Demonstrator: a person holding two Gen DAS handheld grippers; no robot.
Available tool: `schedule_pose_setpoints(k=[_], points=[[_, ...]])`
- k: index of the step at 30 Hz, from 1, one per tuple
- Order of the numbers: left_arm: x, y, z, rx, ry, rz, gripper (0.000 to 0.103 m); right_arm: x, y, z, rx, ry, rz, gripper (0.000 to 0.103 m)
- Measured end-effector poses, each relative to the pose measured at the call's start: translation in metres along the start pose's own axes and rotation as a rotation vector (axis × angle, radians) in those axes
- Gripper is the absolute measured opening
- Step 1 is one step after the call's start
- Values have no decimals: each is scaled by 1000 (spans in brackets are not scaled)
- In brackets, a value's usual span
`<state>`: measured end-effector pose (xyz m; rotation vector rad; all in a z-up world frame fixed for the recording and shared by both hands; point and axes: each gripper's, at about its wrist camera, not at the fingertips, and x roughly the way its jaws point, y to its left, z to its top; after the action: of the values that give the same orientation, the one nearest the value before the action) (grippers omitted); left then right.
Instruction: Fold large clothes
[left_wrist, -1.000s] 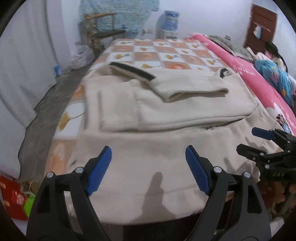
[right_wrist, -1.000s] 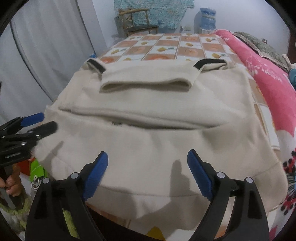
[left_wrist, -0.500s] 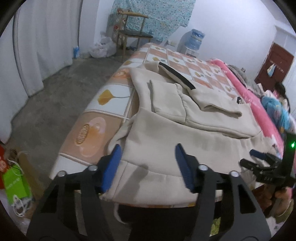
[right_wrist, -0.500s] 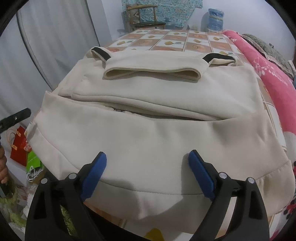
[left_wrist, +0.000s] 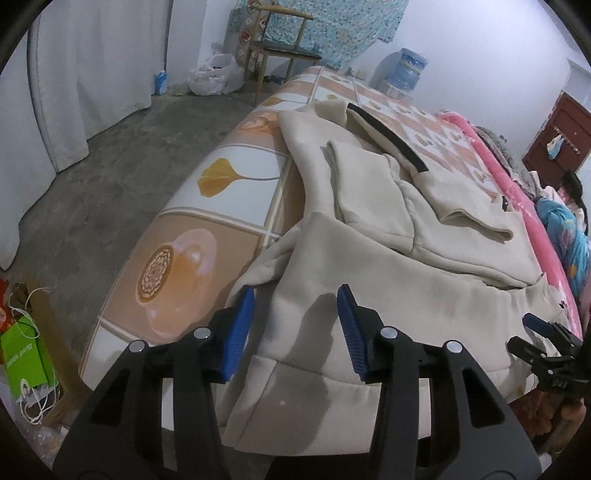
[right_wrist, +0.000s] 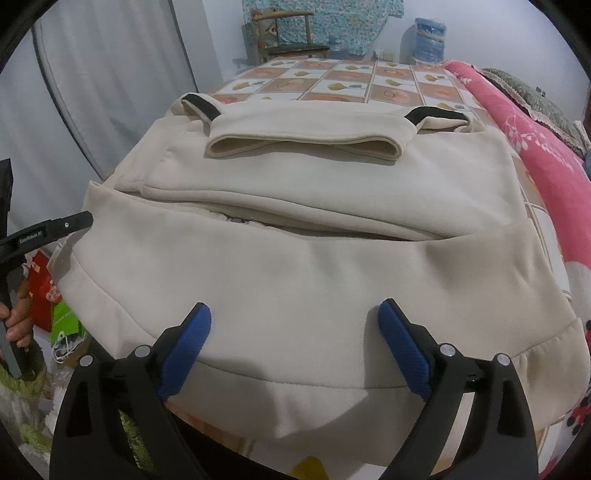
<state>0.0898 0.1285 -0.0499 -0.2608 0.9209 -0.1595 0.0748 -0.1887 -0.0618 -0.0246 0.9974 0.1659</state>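
A large cream jacket (left_wrist: 424, 280) lies on the bed, sleeves folded across its chest, black trim (left_wrist: 388, 136) at the collar. My left gripper (left_wrist: 295, 325) hovers over the hem's near left corner. Its jaws are closing with cloth between the blue pads (left_wrist: 242, 325), which do not press on it. My right gripper (right_wrist: 295, 343) stands wide over the middle of the hem (right_wrist: 295, 384), jaws opening, cloth below them and nothing gripped. In the left wrist view the right gripper (left_wrist: 535, 343) shows at the far right. A finger of my left gripper (right_wrist: 55, 230) shows at the jacket's left edge.
The bed has a tiled orange-and-white sheet (left_wrist: 229, 173) and a pink blanket (right_wrist: 535, 147) along its right side. A wooden chair (left_wrist: 280, 48) and a water jug (left_wrist: 410, 70) stand beyond the bed. A green bag (left_wrist: 26, 358) sits on the concrete floor by white curtains (left_wrist: 92, 74).
My left gripper has swung to the jacket's left hem corner, come lower, and its jaws have narrowed. The right gripper has stayed over the hem, jaws slightly wider.
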Motion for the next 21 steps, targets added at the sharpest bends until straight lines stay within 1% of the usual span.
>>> schedule_pose_setpoints(k=[2,3,4,6,8,10,11,13,15,17,18,19,20,21], points=[[-5,4,0,-24,-12,-112,42,1,1,0,1,-3,-2,91],[-10,5,0,-38,-39,-184,42,1,1,0,1,-3,-4,91],[-14,5,1,-35,-57,-222,43,1,1,0,-1,-4,-6,91],[-15,1,4,-12,-66,-220,43,1,1,-1,0,-6,-6,92],[-6,0,9,-5,-43,-191,43,1,1,0,-1,-7,-7,92],[8,4,13,-25,-8,-164,43,2,2,0,-3,-8,-9,93],[14,6,16,-42,2,-164,42,2,2,0,-4,-7,-10,93],[14,7,17,-50,-5,-176,42,2,2,0,-3,-7,-9,93],[9,5,17,-42,-24,-213,42,2,2,0,-3,-7,-8,93],[1,7,15,-47,-47,-327,43,2,2,0,-4,-6,-9,93],[-1,8,14,-51,-47,-365,43,2,2,0,-4,-6,-10,93],[-1,10,13,-55,-43,-388,43,2,2,0,-3,-6,-8,93],[0,10,13,-57,-37,-381,43,2,2,0,-4,-6,-8,93],[3,11,13,-56,-21,-344,43,2,2,0,-4,-6,-8,93]])
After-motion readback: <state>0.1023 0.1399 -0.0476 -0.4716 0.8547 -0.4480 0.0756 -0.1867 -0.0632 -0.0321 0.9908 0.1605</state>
